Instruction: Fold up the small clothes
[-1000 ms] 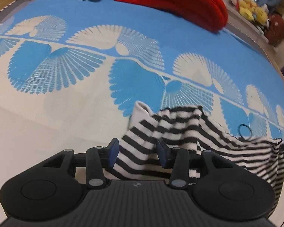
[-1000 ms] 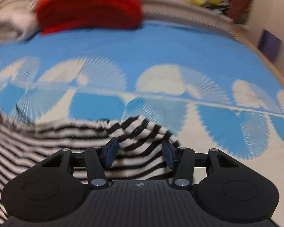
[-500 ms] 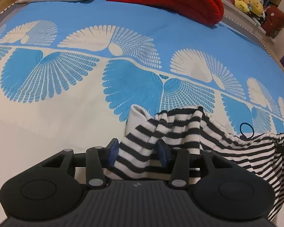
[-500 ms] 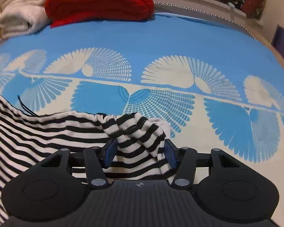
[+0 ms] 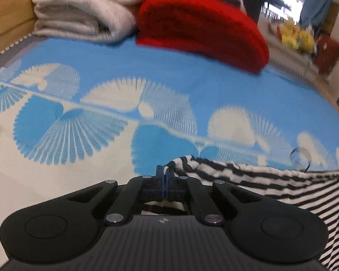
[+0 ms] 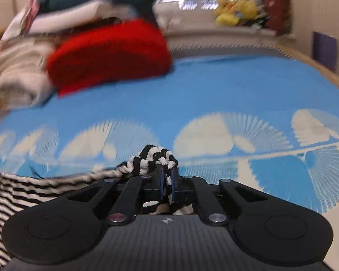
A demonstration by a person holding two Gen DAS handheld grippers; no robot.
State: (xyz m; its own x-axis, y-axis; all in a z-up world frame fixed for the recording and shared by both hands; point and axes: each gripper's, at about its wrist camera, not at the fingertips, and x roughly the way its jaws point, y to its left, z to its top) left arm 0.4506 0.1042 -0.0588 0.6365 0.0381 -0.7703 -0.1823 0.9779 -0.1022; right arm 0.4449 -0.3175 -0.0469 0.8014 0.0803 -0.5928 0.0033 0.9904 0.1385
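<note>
Left wrist: left gripper (image 5: 164,179) clamped on striped garment (image 5: 271,180); right gripper (image 6: 166,180) closing on opposite corner, stretching hem for fold

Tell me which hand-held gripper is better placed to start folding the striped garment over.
Probably the right hand-held gripper: its jaws are closing on a clearly bunched corner of the striped garment. The left hand-held gripper is shut, with cloth only beside and under it.
</note>
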